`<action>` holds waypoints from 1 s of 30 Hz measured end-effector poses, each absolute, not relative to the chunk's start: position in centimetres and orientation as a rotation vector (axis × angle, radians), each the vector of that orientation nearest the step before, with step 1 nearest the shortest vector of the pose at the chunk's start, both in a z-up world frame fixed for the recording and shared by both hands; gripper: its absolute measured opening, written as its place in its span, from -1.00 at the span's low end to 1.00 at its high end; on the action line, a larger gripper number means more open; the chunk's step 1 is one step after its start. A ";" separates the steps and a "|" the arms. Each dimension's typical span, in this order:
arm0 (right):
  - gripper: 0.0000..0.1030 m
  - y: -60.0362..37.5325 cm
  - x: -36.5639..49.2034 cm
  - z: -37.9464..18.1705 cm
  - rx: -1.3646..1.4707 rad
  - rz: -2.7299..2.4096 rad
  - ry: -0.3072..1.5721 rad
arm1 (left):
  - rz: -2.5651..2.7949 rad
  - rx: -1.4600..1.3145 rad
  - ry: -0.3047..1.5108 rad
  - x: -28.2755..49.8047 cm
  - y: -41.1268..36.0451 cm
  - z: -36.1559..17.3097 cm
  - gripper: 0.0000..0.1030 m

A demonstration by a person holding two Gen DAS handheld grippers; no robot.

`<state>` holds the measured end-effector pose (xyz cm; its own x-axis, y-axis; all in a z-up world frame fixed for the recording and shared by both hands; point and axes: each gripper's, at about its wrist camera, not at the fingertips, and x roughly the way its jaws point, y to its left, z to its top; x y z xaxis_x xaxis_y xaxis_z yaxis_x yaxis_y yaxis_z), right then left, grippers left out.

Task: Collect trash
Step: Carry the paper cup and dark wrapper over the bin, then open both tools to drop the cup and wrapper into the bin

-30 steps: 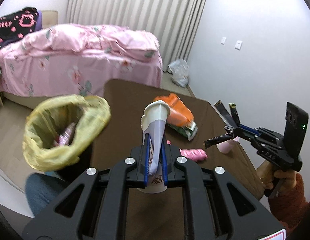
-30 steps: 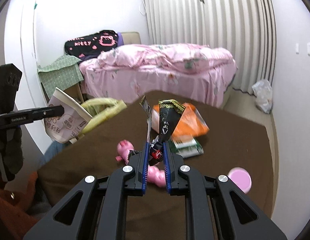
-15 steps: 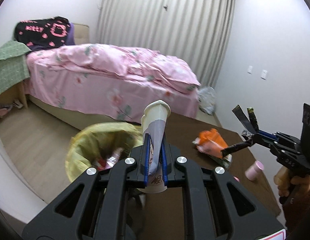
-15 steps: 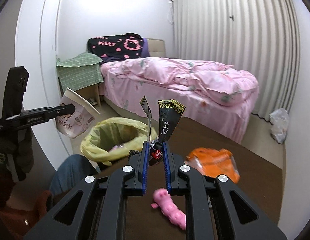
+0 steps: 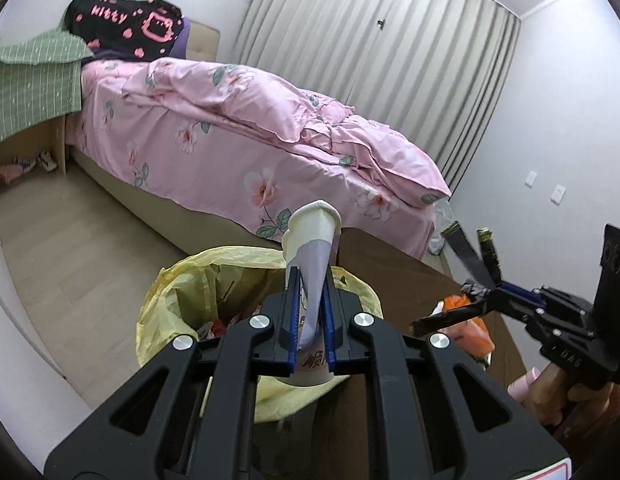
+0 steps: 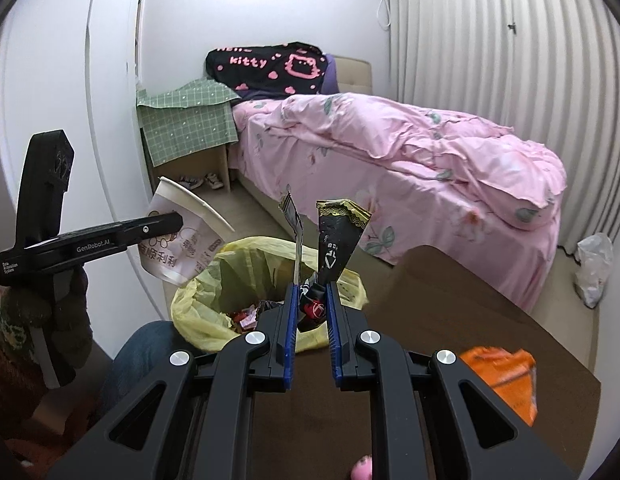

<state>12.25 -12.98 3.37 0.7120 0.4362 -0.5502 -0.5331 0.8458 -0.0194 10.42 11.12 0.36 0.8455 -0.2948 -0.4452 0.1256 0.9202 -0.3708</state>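
Note:
My left gripper (image 5: 310,280) is shut on a squashed white paper cup (image 5: 312,240), held over the bin lined with a yellow bag (image 5: 182,280). From the right wrist view the same cup (image 6: 182,240) hangs left of the bin (image 6: 238,264), pinched by the left gripper (image 6: 174,220). My right gripper (image 6: 312,288) is shut on a black wrapper (image 6: 336,240) with gold trim, just above the near rim of the bin. The left wrist view also catches the right gripper (image 5: 476,290) and its wrapper (image 5: 470,256). Trash lies inside the bag.
A brown table (image 6: 450,304) carries an orange packet (image 6: 498,376), a pink item (image 6: 362,472) at the frame's bottom and a pink cup (image 5: 522,388). A pink bed (image 5: 250,140) stands behind. A white bag (image 6: 594,264) lies on the floor. A person's knee (image 6: 138,352) is beside the bin.
Both grippers have swung left from over the table to the bin, each still gripping its item. The bin now sits right under the cup and the wrapper.

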 end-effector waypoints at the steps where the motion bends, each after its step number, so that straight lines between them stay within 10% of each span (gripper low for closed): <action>1: -0.72 -12.6 12.8 3.2 -0.184 0.545 0.567 | -0.230 -0.348 0.519 10.9 11.2 0.1 -0.82; 16: -0.72 -7.4 21.4 -3.4 -0.200 0.588 0.745 | -0.080 -0.370 0.813 16.9 13.6 -11.1 -0.81; 30: -0.72 -5.8 23.8 -6.9 -0.157 0.606 0.850 | -0.123 -0.447 0.784 16.6 14.8 -10.5 -0.81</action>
